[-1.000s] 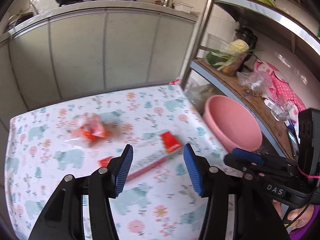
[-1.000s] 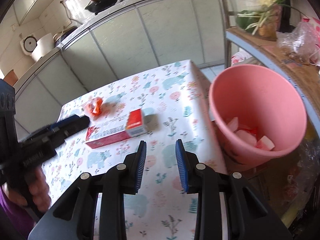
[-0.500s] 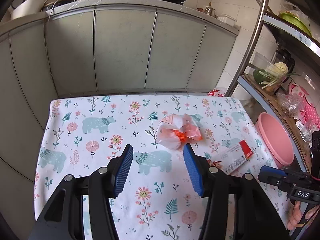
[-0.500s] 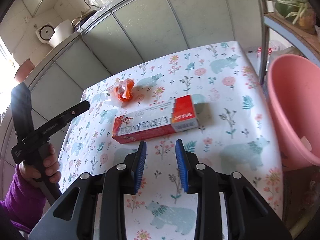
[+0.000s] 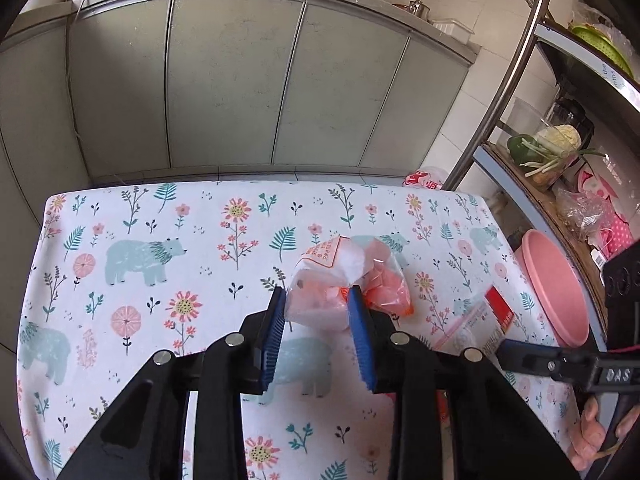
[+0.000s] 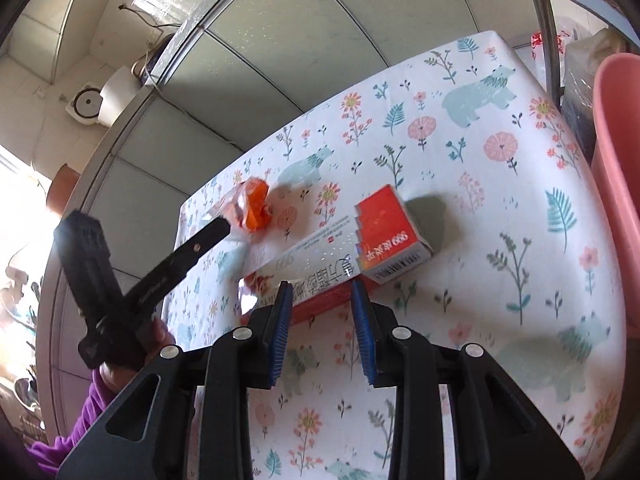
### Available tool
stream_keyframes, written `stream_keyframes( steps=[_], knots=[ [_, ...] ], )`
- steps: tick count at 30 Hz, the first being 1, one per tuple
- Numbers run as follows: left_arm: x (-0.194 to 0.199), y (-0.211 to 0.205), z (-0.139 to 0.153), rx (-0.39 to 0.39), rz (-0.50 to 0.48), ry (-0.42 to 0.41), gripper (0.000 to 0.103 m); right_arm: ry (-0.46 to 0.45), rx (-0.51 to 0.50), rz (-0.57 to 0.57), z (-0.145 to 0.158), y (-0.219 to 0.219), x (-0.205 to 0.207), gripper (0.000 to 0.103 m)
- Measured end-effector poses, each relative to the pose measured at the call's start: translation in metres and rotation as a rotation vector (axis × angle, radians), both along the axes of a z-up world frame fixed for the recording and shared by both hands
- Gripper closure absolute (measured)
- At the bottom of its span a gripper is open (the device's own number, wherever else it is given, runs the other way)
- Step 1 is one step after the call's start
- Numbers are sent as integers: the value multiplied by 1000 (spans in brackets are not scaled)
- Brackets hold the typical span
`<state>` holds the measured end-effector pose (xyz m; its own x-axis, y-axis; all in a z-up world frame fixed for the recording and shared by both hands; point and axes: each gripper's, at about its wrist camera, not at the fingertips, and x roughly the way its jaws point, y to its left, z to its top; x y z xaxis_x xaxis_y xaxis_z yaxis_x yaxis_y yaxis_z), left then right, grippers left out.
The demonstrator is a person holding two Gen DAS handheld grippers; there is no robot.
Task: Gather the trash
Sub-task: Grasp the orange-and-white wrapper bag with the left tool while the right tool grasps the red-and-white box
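A: The left gripper [image 5: 318, 302] is straddling the crumpled plastic bag [image 5: 346, 280] on the table [image 5: 160, 220] — jaws parted, one pad either side, pressing at the film at most, not clamped.

B: And the right gripper [image 6: 320, 292] is nosing over the red-and-white carton [image 6: 352, 252] beside it, jaws apart, nothing gripped.

A: So, I'd judge, it's the pick-up step: squeezing shut next, then lifting toward the pink bin [image 5: 556, 292] off the table's right edge — thin film may slip.
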<state>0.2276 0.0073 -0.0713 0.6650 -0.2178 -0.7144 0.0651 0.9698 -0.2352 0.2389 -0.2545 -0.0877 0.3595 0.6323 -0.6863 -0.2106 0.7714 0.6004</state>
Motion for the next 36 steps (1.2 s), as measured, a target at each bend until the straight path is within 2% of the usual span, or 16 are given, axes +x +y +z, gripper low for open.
stream_keyframes(
  steps=[4,6,9,17,22,24,27,36],
  knots=[
    [-5,1,2,-9,-7,-19,73,5,-8,-14,0,6,16,69],
    [-9,3,4,-14,-4,-28,74,7,-11,-19,1,11,25,62],
    [-18,6,9,-17,3,-40,74,22,-7,-16,2,23,36,58],
    [-43,21,24,0,66,-85,74,2,-80,51,6,72,57,57],
    [-59,41,32,-22,116,-98,74,-25,-169,81,12,91,46,57],
    [-63,47,34,-35,128,-102,74,-36,-225,89,15,96,36,52],
    [-70,54,36,-50,145,-108,74,-49,-283,96,17,105,23,50],
    [-90,57,36,-71,159,-102,74,-88,-424,46,10,130,3,49]
  ],
)
